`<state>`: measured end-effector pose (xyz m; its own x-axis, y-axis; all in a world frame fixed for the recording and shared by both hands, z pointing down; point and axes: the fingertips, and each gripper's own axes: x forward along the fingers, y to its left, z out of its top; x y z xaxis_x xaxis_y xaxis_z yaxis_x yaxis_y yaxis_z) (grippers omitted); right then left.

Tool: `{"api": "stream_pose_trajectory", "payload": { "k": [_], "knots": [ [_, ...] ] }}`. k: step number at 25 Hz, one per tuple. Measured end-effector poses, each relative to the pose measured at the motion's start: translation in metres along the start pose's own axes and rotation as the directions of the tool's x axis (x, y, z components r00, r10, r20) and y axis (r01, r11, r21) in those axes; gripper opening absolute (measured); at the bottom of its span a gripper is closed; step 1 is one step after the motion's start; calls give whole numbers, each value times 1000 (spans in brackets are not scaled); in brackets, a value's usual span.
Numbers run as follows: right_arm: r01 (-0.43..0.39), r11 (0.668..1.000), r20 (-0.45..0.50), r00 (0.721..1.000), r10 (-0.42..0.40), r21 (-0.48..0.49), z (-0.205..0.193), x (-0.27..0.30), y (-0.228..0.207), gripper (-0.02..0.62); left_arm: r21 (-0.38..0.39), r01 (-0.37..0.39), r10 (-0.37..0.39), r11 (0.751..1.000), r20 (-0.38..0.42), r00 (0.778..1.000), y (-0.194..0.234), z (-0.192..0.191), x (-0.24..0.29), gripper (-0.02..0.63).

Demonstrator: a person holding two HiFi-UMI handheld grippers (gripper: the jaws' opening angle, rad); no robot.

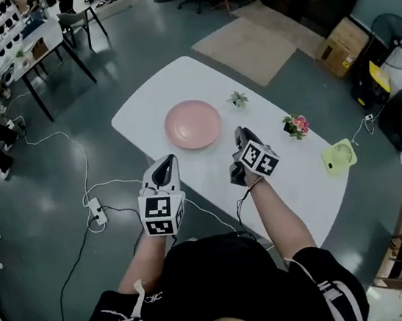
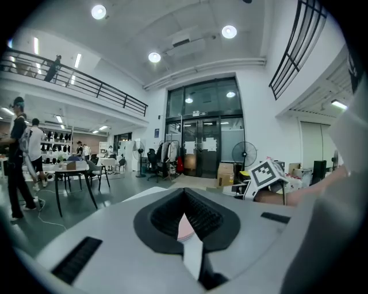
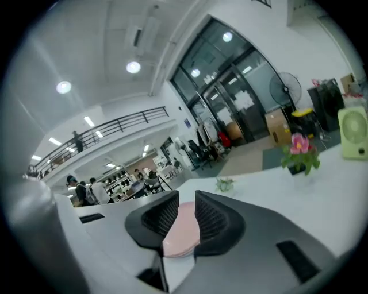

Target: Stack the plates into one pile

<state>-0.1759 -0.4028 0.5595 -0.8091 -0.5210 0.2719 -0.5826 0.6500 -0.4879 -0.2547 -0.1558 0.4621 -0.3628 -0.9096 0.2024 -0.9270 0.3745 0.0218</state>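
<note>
A pile of pink plates (image 1: pixel 193 124) lies on the white table (image 1: pixel 175 82), toward its far side. Both grippers hover at the near table edge, apart from the pile. My left gripper (image 1: pixel 163 163) is at the near left, its jaws meeting at the tips with nothing between them. The right gripper (image 1: pixel 240 136) is just right of the pile, jaws a little apart and empty. In the left gripper view the plates (image 2: pixel 185 228) show as a pink sliver beyond that gripper (image 2: pixel 184 192). The right gripper view shows the plates (image 3: pixel 183 229) through the gap of the right gripper (image 3: pixel 183 201).
A small green plant (image 1: pixel 238 99), a pot of pink flowers (image 1: pixel 295 126) and a green desk fan (image 1: pixel 339 156) stand on the table's right half. A power strip (image 1: pixel 97 211) with cables lies on the floor at left. Other tables and people are far left.
</note>
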Motion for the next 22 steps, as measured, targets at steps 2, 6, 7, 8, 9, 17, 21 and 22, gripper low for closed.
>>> {"api": "stream_pose_trajectory", "payload": {
  "k": [2, 6, 7, 8, 9, 17, 21, 22],
  "knots": [
    [-34, 992, 104, 993, 47, -124, 36, -37, 11, 81, 6, 32, -33, 999, 5, 999, -24, 6, 5, 14],
    [24, 939, 282, 956, 79, -342, 92, -116, 13, 34, 18, 101, -101, 995, 8, 995, -80, 12, 17, 14],
    [43, 930, 311, 947, 79, -366, 100, -136, 11, 17, 22, 118, -118, 993, 8, 993, -94, 14, 18, 14],
    [58, 922, 331, 940, 78, -382, 106, -155, 8, 17, 25, 132, -133, 991, 8, 991, -107, 15, 17, 14],
    [69, 917, 342, 936, 76, -393, 108, -172, 5, 15, 28, 146, -146, 989, 10, 989, -119, 17, 16, 14],
    [108, 900, 323, 945, 39, -422, 94, -254, -39, 14, 56, 218, -219, 974, 4, 976, -198, 13, 3, 14],
    [118, 898, 351, 936, 43, -425, 102, -281, -45, 14, 51, 237, -238, 970, 13, 971, -222, 17, -1, 14],
    [120, 898, 356, 933, 43, -423, 105, -285, -48, 14, 54, 239, -241, 969, 18, 970, -229, 19, -1, 14]
  ]
}}
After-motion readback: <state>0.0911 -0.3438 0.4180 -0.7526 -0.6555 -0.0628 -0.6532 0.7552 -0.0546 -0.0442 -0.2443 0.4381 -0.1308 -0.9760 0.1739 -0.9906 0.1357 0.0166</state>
